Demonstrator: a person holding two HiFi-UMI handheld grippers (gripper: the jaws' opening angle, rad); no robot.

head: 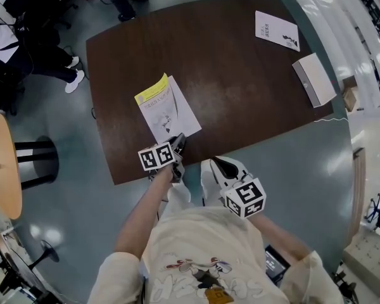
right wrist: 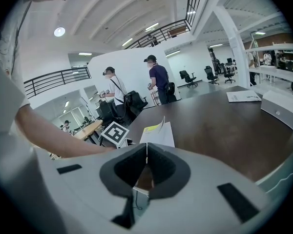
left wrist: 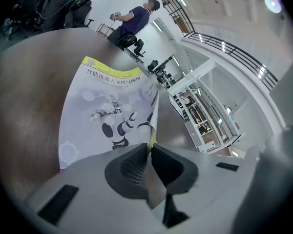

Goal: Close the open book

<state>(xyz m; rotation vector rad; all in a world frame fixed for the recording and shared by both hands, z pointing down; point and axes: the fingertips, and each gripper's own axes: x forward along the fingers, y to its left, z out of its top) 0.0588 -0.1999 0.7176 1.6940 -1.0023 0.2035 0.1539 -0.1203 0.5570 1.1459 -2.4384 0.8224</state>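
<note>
Book (head: 167, 108) lay on the dark table (head: 253, 68), close to its near edge, with the robot-printed cover up and a yellow strip at the far end. The cover was not quite flat. One long edge bowed up off the pages and ran into my left gripper (left wrist: 150, 147), whose jaws were pinched on that thin edge at the near corner. My right gripper (right wrist: 146, 147) hung just off the table's near edge beside the left, jaws clenched together on nothing. I judged the closing nearly done, with the cover yet to be laid flat. Risks noted: the grip sat on a sliver of paper at the very tips, so a sideways tug could crease or tear the corner, or drag the light booklet off the edge. Letting go while the cover was bowed might let it spring back open. A loose sheet (head: 277, 30) and a pale box (head: 314, 79) lay well apart at the far right and posed no hazard.
</note>
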